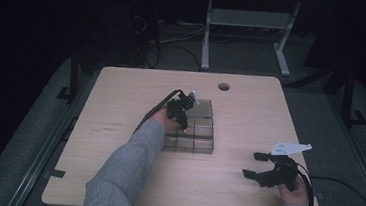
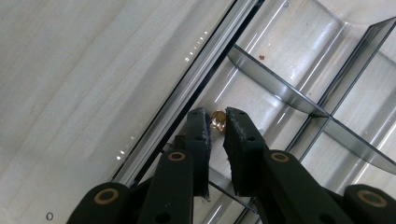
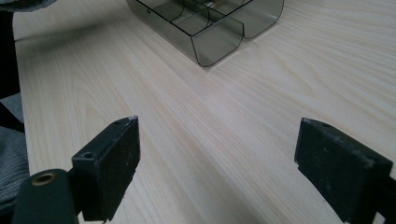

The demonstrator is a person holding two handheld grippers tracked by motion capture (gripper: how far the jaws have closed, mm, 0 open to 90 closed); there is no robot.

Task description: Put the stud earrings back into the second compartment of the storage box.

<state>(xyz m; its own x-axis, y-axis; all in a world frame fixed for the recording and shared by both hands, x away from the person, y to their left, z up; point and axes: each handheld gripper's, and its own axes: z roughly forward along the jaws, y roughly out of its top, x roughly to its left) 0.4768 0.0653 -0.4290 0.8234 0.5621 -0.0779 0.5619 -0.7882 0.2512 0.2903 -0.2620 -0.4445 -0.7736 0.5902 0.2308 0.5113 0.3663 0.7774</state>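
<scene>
We note a small gold-coloured piece (image 2: 218, 119), perhaps a ring or nut, between the tips of the left gripper (image 2: 215, 122). It sits low inside a compartment of the clear smoked organiser tray (image 2: 280, 88), in the row next to the tray's long outer wall. The jaws are nearly together with the piece between them; a thin gap shows on either side, and we cannot tell whether the pads press on it.

In the high view the left gripper (image 1: 184, 114) points down into the tray (image 1: 202, 145), which lies at the middle of the wooden counter (image 1: 121, 92); the grey sleeve (image 1: 130, 163) comes in from below.

The right gripper (image 1: 256, 164) rests well apart from the tray, near the counter's right front corner. Its jaws stand wide apart with bare counter (image 3: 210, 130) between them, holding nothing; the tray's rounded end (image 3: 217, 44) lies ahead.
</scene>
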